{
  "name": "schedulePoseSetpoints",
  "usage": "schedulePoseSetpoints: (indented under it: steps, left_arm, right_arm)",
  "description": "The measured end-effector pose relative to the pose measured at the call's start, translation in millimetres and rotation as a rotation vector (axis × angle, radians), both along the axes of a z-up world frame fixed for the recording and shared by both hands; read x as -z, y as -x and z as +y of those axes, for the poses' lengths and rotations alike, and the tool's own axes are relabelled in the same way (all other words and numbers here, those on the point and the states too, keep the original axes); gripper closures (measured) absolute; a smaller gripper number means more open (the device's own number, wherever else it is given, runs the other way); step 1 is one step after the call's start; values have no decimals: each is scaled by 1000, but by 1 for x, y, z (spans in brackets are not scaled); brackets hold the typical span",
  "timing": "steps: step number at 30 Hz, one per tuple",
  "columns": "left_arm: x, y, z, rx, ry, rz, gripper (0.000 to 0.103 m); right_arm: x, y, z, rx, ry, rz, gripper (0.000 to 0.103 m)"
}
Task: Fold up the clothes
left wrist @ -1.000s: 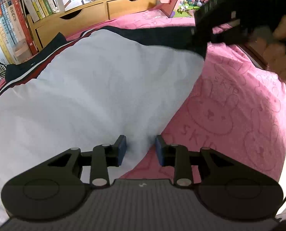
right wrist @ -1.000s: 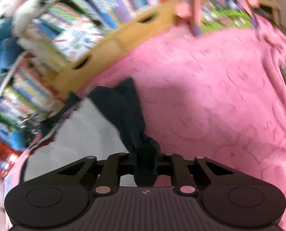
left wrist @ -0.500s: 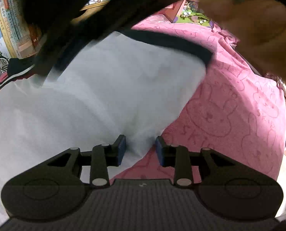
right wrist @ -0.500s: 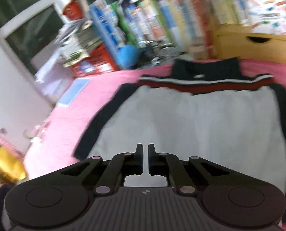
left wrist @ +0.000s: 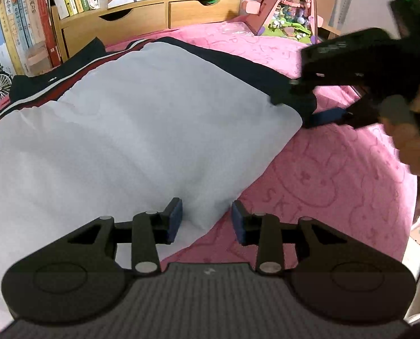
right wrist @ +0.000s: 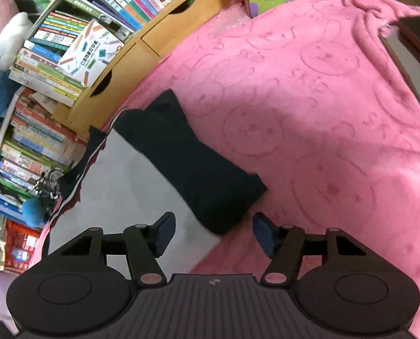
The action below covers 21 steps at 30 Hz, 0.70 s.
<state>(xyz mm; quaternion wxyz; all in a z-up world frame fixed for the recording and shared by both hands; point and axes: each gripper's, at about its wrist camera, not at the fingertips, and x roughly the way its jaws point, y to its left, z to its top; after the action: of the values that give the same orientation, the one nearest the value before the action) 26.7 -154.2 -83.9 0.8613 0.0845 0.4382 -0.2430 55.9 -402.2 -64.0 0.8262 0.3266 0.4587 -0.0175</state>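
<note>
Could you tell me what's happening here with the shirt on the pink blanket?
A person is folding a white shirt with dark sleeves on a pink blanket, one tool in each hand. The left tool sits open over the shirt's bottom corner. The right tool is opening at the end of the dark sleeve, which lies along the shirt's edge, not gripped.

The pink blanket (right wrist: 308, 99) is fuzzy embossed fleece. The white garment (left wrist: 125, 141) is smooth matt cloth. The drawers (left wrist: 142, 19) are pale wood.
</note>
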Motion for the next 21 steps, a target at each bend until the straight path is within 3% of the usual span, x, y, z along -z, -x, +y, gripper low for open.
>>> schedulePoseSetpoints:
  steps: [7, 8, 9, 12, 14, 17, 21]
  left_arm:
    - [0, 0, -2, 8, -17, 2, 68]
    - [-1, 0, -2, 8, -18, 2, 68]
    - [-1, 0, -3, 7, -20, 2, 68]
    - [-1, 1, -3, 5, -23, 1, 68]
    - [-1, 1, -4, 4, -23, 2, 67]
    - [-1, 0, -4, 2, -24, 4, 67]
    - [-1, 0, -5, -1, -28, 1, 67]
  right_arm:
    - [7, -39, 12, -41, 12, -58, 42]
    - [7, -44, 12, -51, 3, -55, 51]
    - [8, -48, 13, -61, -7, -52, 67]
    - [2, -47, 8, -77, -141, -66, 78]
    - [-3, -47, 12, -105, -124, -85, 78]
    - [9, -53, 11, -30, -45, -20, 66]
    - [13, -58, 6, 14, -108, -51, 62]
